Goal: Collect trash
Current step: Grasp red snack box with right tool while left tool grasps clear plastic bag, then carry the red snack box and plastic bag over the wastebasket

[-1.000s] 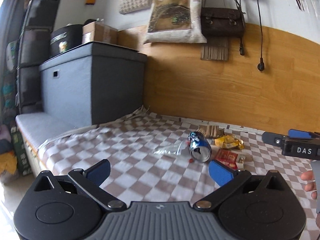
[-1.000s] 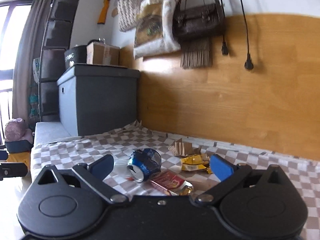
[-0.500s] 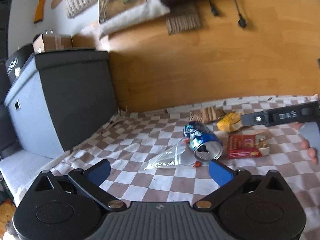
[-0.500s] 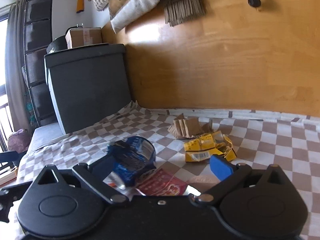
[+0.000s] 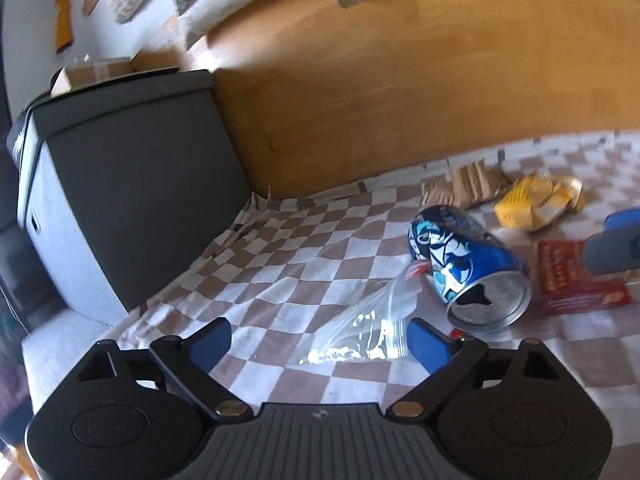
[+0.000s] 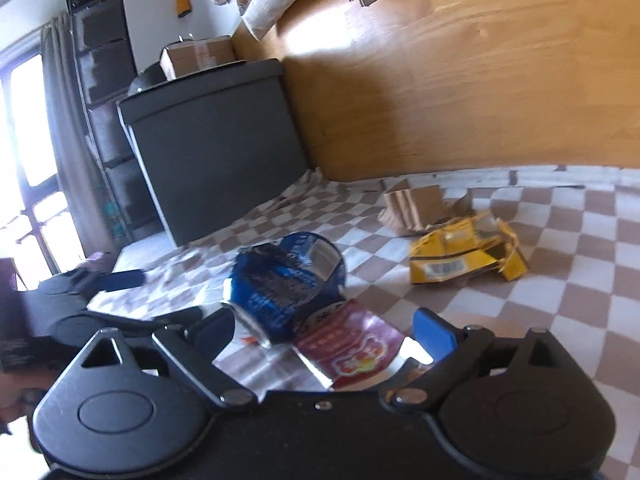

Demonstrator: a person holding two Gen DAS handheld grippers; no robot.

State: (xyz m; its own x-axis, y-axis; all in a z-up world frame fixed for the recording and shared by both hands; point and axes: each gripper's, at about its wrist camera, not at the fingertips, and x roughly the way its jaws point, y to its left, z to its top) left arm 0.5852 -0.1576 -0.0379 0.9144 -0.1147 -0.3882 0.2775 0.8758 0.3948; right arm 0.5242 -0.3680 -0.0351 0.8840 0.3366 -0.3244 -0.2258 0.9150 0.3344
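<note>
Trash: crumpled blue aluminium drink can (image 5: 466,264), clear plastic zip bag (image 5: 368,328), red foil snack wrapper (image 6: 352,350), yellow torn carton (image 6: 464,258), all lying close together on the brown-and-white checked cloth (image 5: 280,264).
Handling: can likely light, dented, slippery; best pinched across its body. Bag limp, thin; take an edge.
Left gripper (image 5: 320,344): closing, bag between its blue pads, not pressed.
Right gripper (image 6: 324,334): closing, empty, around can end and wrapper.

Bare checkered cloth (image 5: 280,280) left of can (image 5: 460,256); grey box (image 5: 132,200) blocks beyond.
</note>
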